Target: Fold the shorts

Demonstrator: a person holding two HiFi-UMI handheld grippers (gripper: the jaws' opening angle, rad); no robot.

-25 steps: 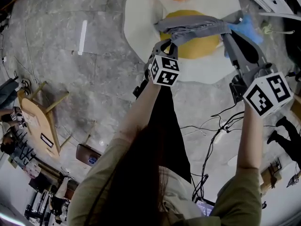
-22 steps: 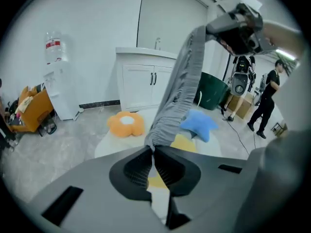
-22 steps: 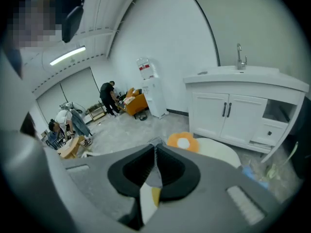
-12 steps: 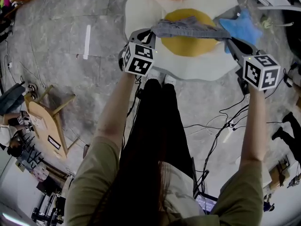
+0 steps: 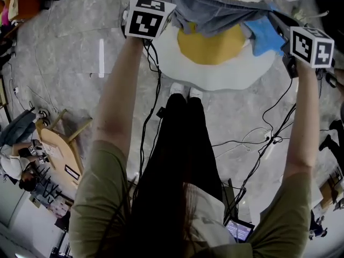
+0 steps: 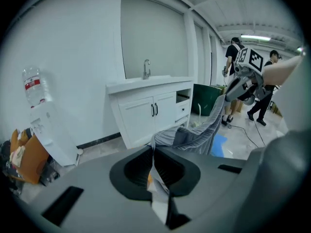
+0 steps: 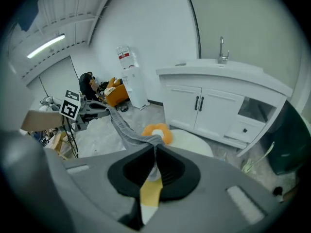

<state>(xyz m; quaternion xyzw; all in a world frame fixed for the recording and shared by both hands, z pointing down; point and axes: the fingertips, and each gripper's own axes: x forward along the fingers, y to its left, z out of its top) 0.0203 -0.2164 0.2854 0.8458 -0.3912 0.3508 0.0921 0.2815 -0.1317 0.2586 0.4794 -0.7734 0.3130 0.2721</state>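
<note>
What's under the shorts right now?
Below the held-up gray shorts lies the egg-shaped rug: its yellow centre and a blue cloth show; the rug's far part is covered.

Both arms are stretching forward, wide apart; the left gripper (image 6: 154,149) and right gripper (image 7: 155,152) are each pinching the shorts (image 5: 215,12) between closed jaws.
</note>
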